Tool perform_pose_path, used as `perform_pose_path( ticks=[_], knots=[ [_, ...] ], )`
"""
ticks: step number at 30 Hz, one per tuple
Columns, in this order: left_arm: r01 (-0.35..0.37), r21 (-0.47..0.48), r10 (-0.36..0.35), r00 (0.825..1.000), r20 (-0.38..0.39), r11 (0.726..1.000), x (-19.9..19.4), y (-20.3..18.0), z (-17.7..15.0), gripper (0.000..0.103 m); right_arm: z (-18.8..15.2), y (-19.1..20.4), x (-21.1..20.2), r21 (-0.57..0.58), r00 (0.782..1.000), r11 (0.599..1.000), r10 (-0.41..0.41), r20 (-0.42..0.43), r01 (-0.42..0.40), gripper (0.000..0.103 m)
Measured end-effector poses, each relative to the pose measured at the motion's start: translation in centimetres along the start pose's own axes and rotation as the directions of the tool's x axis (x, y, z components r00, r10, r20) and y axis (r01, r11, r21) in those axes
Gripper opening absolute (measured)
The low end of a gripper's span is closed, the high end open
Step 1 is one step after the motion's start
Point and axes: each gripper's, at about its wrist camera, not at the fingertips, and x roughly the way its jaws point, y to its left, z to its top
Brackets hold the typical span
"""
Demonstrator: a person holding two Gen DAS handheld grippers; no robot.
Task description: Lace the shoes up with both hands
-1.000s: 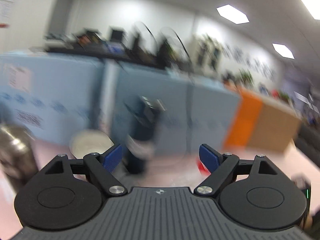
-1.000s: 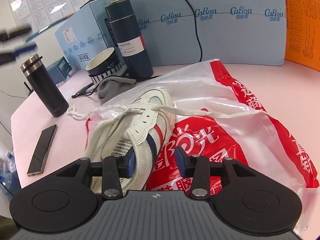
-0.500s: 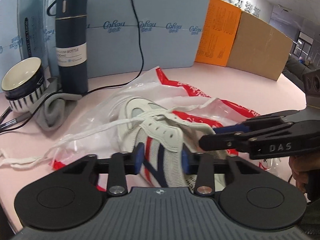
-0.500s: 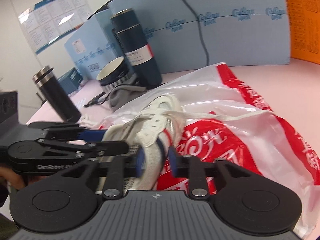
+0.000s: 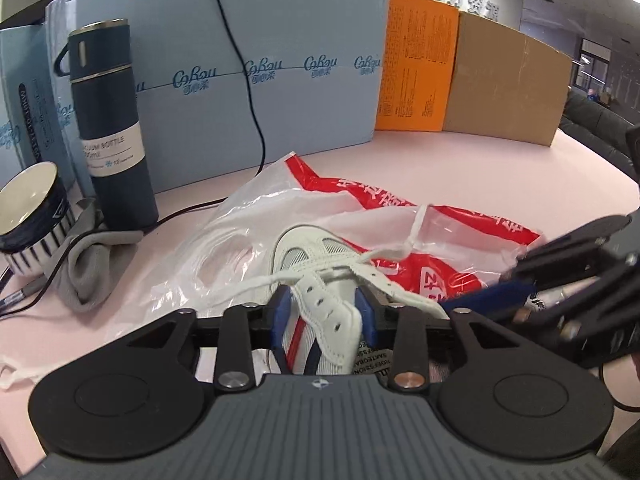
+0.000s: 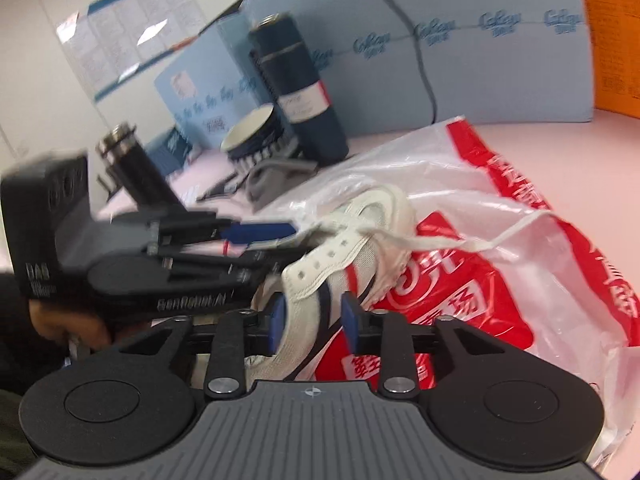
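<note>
A white sneaker (image 5: 320,276) with red and navy stripes lies on a red and white plastic bag (image 5: 384,208); it also shows in the right wrist view (image 6: 360,236). Its white lace (image 5: 240,288) trails loose to both sides. My left gripper (image 5: 322,316) straddles the shoe's eyelet flap, jaws narrow around it. My right gripper (image 6: 312,318) straddles the shoe's striped side, jaws narrow. Whether either pad presses the shoe is unclear. Each gripper shows in the other's view, the right one (image 5: 520,280) and the left one (image 6: 256,236).
A navy vacuum bottle (image 5: 108,128), a striped bowl (image 5: 32,212) and a grey cloth (image 5: 88,256) stand at the left. Blue foam panels (image 5: 280,72), an orange panel (image 5: 416,64) and a cardboard box (image 5: 508,84) line the back. A black flask (image 6: 136,164) stands far left.
The left gripper swung down from facing the room onto the shoe. Both grippers closed in on the shoe and narrowed their jaws around it. The shoe's collar has lifted.
</note>
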Motion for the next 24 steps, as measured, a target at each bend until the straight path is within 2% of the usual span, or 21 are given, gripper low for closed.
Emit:
perform_pose_path(
  ticks=[3,9,10,11,14,16,17,19,21,24],
  knots=[
    [-0.014,-0.054,0.016,0.999,0.029,0.998,-0.8,0.4,-0.9,0.045,0.1,-0.6,-0.5,0.032,1.000,0.999,-0.002,0.027,0.001,0.043],
    [0.001,-0.178,0.010,0.998,0.059,0.984,-2.0,2.4,-1.9,0.053,0.4,-0.5,-0.1,0.023,0.999,1.000,-0.005,0.035,0.005,0.049],
    [0.002,-0.193,0.011,0.998,0.066,0.981,-2.3,2.7,-2.0,0.054,0.5,-0.4,-0.1,0.019,0.999,1.000,-0.009,0.042,0.008,0.053],
    [-0.003,-0.202,0.019,0.997,0.078,0.979,-2.7,3.0,-2.1,0.054,0.5,-0.4,-0.2,0.016,0.999,1.000,-0.012,0.048,0.011,0.057],
    [-0.048,-0.220,0.071,0.992,0.101,0.974,-3.8,3.9,-2.6,0.056,0.6,-0.5,-0.2,0.022,0.998,1.000,-0.006,0.063,0.005,0.060],
    [-0.079,-0.220,0.103,0.989,0.101,0.972,-4.1,4.7,-2.9,0.065,0.6,-0.6,-0.2,0.024,0.998,1.000,-0.004,0.059,0.003,0.060],
    [-0.077,-0.234,0.101,0.990,0.095,0.969,-4.2,5.2,-3.1,0.065,0.6,-0.6,-0.1,0.023,0.998,1.000,-0.006,0.056,0.004,0.060],
    [-0.059,-0.247,0.082,0.993,0.083,0.967,-4.4,6.0,-3.1,0.065,0.6,-0.7,0.0,0.026,0.999,1.000,-0.006,0.053,0.004,0.061],
    [-0.058,-0.211,0.076,0.994,0.078,0.976,-4.7,6.0,-2.9,0.066,0.6,-0.8,0.0,0.028,0.999,1.000,-0.006,0.052,0.005,0.061],
    [0.083,-0.210,-0.064,0.993,0.099,0.974,-5.2,6.1,-2.7,0.068,0.6,-1.0,0.0,0.037,0.998,0.999,-0.010,0.054,0.008,0.066]
  ],
)
